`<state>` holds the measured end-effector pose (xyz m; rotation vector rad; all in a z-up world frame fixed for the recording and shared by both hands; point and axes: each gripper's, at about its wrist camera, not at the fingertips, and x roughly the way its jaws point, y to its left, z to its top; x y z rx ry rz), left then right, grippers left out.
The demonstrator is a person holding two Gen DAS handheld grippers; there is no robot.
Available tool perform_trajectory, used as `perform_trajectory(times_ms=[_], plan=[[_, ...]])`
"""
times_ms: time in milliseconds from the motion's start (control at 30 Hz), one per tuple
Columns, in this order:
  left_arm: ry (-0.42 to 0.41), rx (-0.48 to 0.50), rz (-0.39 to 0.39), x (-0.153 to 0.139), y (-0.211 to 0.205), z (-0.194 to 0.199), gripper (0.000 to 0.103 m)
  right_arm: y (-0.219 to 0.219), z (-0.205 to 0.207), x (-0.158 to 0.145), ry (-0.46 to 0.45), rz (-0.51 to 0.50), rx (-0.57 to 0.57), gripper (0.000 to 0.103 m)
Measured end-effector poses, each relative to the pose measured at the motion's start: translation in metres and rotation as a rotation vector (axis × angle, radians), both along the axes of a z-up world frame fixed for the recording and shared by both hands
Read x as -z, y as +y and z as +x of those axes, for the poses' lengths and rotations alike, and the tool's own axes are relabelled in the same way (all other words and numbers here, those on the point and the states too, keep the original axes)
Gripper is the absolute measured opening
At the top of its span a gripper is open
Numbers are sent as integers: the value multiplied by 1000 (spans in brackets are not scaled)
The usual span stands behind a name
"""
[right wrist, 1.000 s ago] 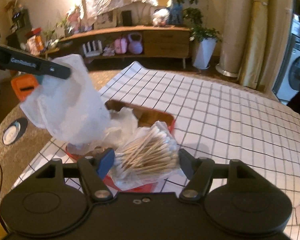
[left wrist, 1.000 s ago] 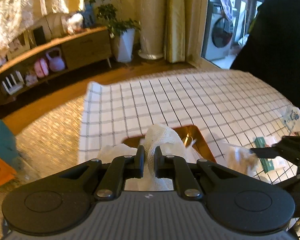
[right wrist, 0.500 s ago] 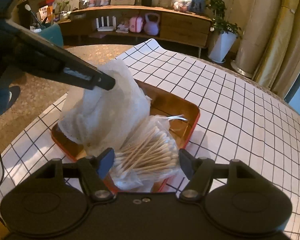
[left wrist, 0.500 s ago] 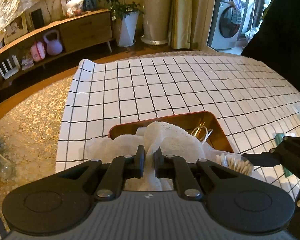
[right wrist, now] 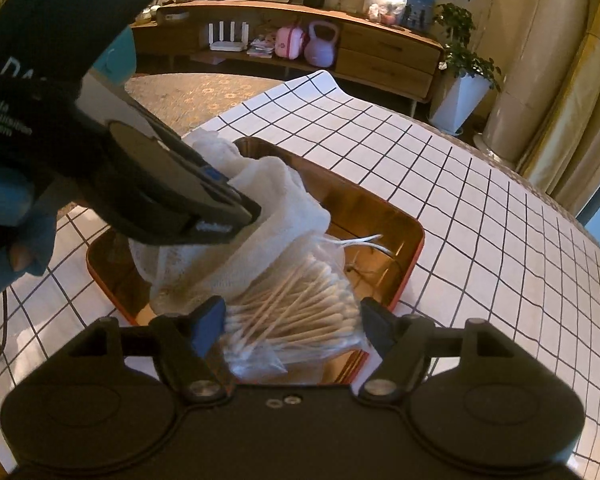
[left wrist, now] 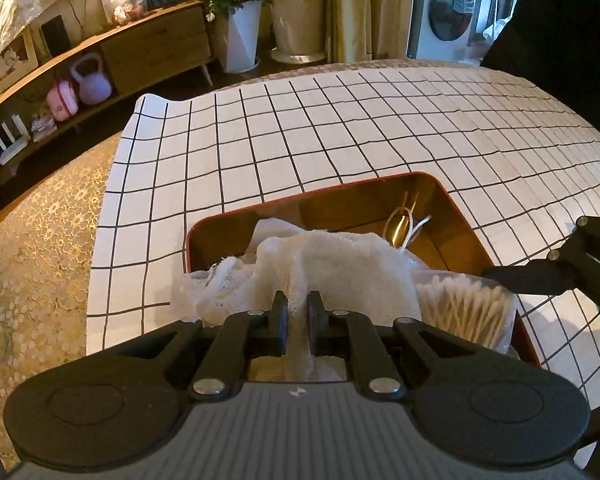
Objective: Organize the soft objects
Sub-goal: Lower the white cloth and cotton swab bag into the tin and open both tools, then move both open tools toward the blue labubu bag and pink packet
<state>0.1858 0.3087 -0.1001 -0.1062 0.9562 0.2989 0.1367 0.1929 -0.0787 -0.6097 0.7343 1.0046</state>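
A red-rimmed tin tray (left wrist: 452, 208) (right wrist: 414, 256) sits on the checked tablecloth. My left gripper (left wrist: 297, 304) is shut on a white gauze cloth (left wrist: 340, 264) (right wrist: 284, 200) and holds it low over the tray's near left part. In the right wrist view the left gripper (right wrist: 256, 210) shows pinching the cloth. My right gripper (right wrist: 292, 312) has its jaws around a clear bag of cotton swabs (right wrist: 296, 316) (left wrist: 468, 312) at the tray's near end. A white cable tie (left wrist: 404, 224) lies in the tray.
The checked cloth (left wrist: 340, 132) covers a round table with a gold lace cover (left wrist: 40, 240). A low wooden sideboard (right wrist: 380, 56), a potted plant (left wrist: 240, 28) and a washing machine (left wrist: 444, 12) stand beyond. A dark-clothed person is at the far right.
The left gripper has lowered the gauze cloth down into the tray. The right gripper has stayed on the swab bag and moved closer over the tray.
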Motion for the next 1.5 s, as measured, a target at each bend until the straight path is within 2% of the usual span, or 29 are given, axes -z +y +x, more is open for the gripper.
perform_trajectory(times_ms=[267, 400, 767, 867, 900, 933, 1000, 1267, 1333, 1500], plan=[[2, -11, -22, 6, 2, -2, 10, 1, 0, 2, 1, 6, 2, 77], [-8, -20, -36, 4, 3, -3, 11, -1, -2, 0, -20, 4, -9, 82], [-11, -38, -46, -5, 2, -8, 13, -10, 0, -11, -8, 33, 7, 88], [-17, -38, -47, -9, 1, -11, 27, -13, -3, -14, -15, 34, -3, 89], [-21, -38, -45, -11, 1, -12, 38, -14, -4, -15, -18, 36, -3, 89], [-29, -38, -39, -14, 0, -14, 54, -15, -5, -17, -20, 41, -1, 90], [-46, -40, -27, -18, -3, -17, 67, -19, -7, -21, -19, 54, 1, 90], [-78, -55, -26, -40, -9, -33, 68, -44, -8, -40, -5, 104, 30, 95], [-95, -57, -30, -47, -12, -39, 72, -53, -9, -47, 0, 120, 39, 96], [-144, -63, -37, -68, -25, -51, 74, -75, -13, -64, 3, 153, 55, 100]])
